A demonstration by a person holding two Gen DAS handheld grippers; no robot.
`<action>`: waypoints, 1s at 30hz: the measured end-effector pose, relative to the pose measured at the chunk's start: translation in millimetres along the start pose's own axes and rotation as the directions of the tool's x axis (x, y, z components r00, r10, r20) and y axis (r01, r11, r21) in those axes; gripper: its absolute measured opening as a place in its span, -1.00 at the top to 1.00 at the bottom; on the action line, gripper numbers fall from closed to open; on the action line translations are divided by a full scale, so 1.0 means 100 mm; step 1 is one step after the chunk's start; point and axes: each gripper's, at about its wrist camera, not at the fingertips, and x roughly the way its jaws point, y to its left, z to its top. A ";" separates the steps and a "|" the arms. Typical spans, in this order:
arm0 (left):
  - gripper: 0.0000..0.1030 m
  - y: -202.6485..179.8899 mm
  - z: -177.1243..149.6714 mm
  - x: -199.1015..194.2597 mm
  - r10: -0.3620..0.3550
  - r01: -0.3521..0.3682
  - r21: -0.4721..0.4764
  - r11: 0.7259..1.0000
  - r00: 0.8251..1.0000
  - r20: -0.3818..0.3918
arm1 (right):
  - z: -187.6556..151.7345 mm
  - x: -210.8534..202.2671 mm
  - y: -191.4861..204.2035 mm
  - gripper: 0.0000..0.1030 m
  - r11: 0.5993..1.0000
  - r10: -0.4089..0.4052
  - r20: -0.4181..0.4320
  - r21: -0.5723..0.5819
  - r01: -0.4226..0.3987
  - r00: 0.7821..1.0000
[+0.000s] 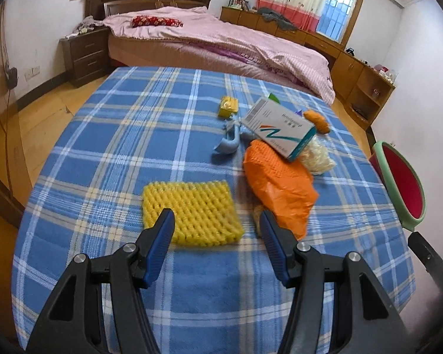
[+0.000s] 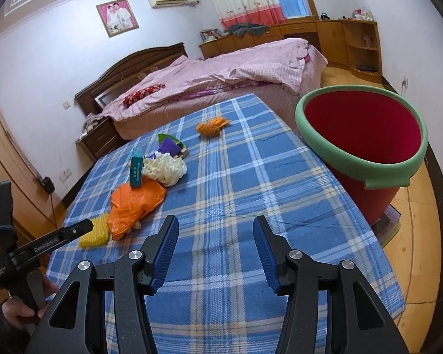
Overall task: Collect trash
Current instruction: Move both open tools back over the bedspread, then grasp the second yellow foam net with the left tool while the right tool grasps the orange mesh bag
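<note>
Left wrist view: the left gripper [image 1: 217,227] hangs half open and empty above a flat yellow foam net [image 1: 192,214] on the blue plaid table [image 1: 133,135]. Crumpled orange plastic bag [image 1: 280,188] lies just beside it. The right gripper [image 2: 215,234], also half open, holds nothing; a red bin with green rim [image 2: 360,159] stands at the table's edge.

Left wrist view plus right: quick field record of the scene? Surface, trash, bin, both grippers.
surface: table with blue plaid cloth
trash: yellow foam net, orange bag, white box, cream foam net
bin: red bucket with green rim, off the table's right edge
left gripper: open, empty, over the yellow foam net
right gripper: open, empty, over bare cloth
</note>
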 end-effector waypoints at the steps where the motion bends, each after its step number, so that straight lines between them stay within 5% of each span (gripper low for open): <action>1: -0.16 0.01 -0.01 0.03 0.000 0.000 0.002 1.000 1.000 -0.005 | -0.01 0.01 0.01 -0.05 1.000 -0.002 -0.003 -0.003 0.002 1.000; 27: -0.15 -0.08 0.04 0.36 0.117 -0.117 0.106 0.987 0.993 0.001 | 0.11 0.20 0.23 -0.05 0.998 0.007 -0.037 -0.063 -0.009 0.999; 30: 0.18 -0.01 0.06 0.34 0.113 -0.113 0.080 0.990 0.994 0.008 | 0.15 0.27 0.31 -0.05 0.996 0.018 -0.049 -0.083 -0.022 0.999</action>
